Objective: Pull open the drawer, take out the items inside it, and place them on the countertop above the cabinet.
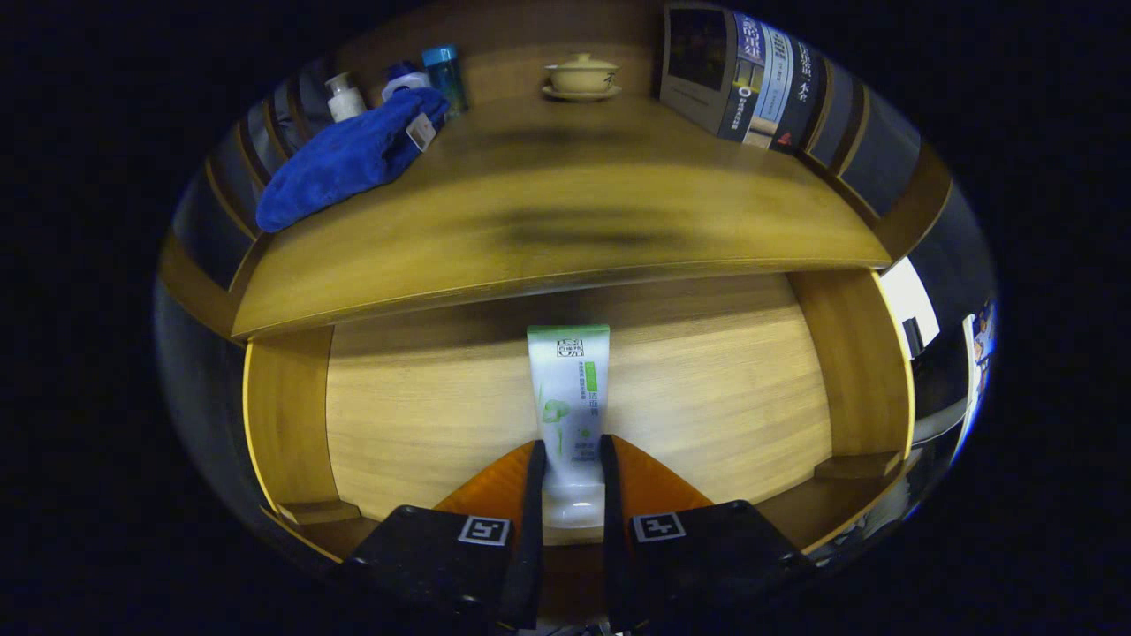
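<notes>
Gripper view is looking down into the open drawer from the front. Up and left of the claw, beyond the drawer, a blue cloth is lying on the countertop, with small bottles behind it. Straight ahead on the far counter a lidded cup is sitting on its saucer. The claw is nearly closed, both fingers pressing the sides of a white tube near its cap end; the tube is pointing forward over the drawer floor. Right and beyond, books are leaning upright. Step in hand, by judgement: taking the tube out. Next move is likely calling for lifting clear of the counter's front edge, then setting down on bare wood.
</notes>
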Tool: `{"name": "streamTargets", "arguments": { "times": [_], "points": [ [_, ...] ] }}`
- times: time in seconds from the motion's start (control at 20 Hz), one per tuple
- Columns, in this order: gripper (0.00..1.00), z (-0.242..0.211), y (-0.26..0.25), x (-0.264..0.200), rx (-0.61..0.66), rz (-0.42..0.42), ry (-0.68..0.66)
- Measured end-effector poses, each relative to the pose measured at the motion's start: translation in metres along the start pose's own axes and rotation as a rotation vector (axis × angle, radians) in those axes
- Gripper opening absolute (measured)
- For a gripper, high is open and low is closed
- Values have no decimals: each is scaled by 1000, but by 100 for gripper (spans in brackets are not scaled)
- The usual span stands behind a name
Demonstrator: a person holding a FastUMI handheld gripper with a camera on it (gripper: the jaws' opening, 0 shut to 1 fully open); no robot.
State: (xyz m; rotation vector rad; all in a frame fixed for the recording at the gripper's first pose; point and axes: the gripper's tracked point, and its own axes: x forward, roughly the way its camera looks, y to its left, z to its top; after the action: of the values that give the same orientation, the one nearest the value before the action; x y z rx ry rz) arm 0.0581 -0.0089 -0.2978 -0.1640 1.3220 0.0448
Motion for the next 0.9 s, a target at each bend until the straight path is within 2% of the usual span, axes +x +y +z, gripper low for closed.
{"name": "streamTargets", "arguments": {
  "times": [0.5, 0.7, 0.9],
  "points": [
    [37, 8, -5, -96, -44, 26, -94],
    [37, 31, -3, -119, -50, 29, -145],
    [37, 73, 3, -134, -65, 20, -210]
  ]
}}
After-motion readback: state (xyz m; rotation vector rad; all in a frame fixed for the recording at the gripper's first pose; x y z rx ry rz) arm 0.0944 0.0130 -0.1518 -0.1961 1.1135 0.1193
